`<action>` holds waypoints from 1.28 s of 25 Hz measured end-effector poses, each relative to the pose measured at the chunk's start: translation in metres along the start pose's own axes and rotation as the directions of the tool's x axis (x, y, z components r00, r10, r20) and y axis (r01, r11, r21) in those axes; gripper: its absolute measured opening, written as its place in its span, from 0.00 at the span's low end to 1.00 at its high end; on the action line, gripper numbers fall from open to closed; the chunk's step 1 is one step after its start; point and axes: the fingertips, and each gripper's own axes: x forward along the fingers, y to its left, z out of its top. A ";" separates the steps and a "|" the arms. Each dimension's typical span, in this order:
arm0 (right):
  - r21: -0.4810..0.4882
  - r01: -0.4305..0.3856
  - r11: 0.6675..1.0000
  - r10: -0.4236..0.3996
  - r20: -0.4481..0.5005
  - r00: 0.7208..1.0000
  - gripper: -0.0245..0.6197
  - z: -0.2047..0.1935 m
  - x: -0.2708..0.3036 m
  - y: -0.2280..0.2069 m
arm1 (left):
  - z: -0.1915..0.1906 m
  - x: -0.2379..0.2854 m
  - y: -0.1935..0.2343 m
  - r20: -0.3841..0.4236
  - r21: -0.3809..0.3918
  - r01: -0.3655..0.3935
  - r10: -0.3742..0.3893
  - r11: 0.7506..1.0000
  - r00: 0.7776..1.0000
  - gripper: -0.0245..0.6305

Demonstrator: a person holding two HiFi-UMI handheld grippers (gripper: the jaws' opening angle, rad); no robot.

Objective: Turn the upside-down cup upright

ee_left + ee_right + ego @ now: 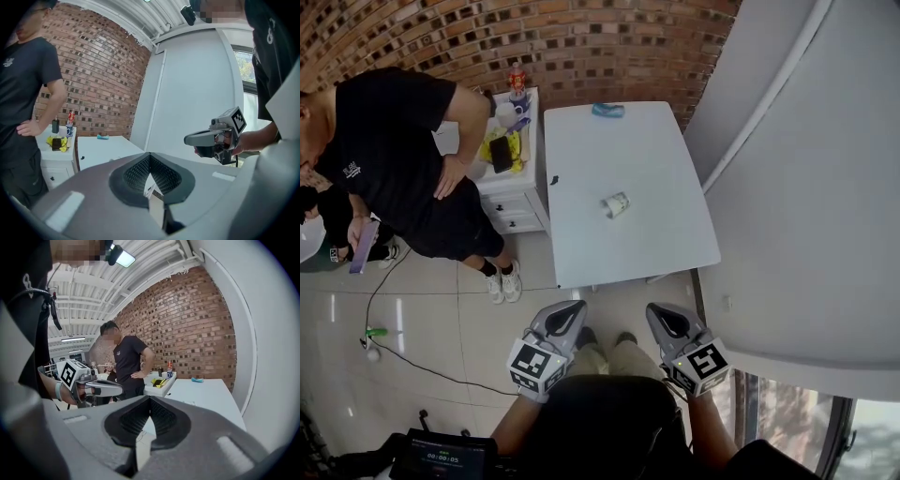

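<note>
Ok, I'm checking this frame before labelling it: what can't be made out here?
Cup: head view, too small to tell whether its mouth faces up, down or sideways; neither gripper view shows it clearly past its own jaws.
Blue thing on the table: head view, too small to identify.
Dark speck: same.

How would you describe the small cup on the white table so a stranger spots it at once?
Start at the white rectangular table that abuts the red brick wall. Near its middle is a small whitish cup, alone there; the flat teal object lies at the far edge by the wall.
</note>
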 end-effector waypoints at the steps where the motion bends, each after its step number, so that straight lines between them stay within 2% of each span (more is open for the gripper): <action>1: 0.005 0.003 1.000 -0.003 -0.004 1.000 0.03 -0.001 0.002 -0.002 | 0.000 0.002 0.001 -0.001 0.002 0.006 -0.006 1.000 1.000 0.06; 8: 0.007 -0.046 0.999 0.046 -0.013 0.999 0.03 -0.003 0.019 -0.022 | 0.010 0.031 0.002 -0.014 0.007 0.023 -0.022 1.000 1.000 0.06; 17: 0.025 -0.134 0.991 0.134 0.002 0.991 0.03 0.004 0.037 -0.072 | 0.027 0.090 -0.003 -0.015 -0.008 0.011 -0.011 1.000 1.000 0.06; 23: 0.017 -0.160 0.987 0.160 0.002 0.987 0.03 0.022 0.045 -0.096 | 0.042 0.114 -0.001 -0.032 0.007 -0.012 0.012 1.000 0.999 0.06; 26: 0.004 -0.164 0.987 0.164 0.003 0.987 0.03 0.030 0.052 -0.102 | 0.047 0.124 0.008 -0.011 0.032 -0.004 0.004 0.999 1.000 0.06; 32: 0.021 -0.148 0.989 0.149 -0.031 0.988 0.03 0.028 0.089 -0.106 | 0.054 0.133 0.043 -0.002 0.036 0.025 -0.024 0.999 1.000 0.06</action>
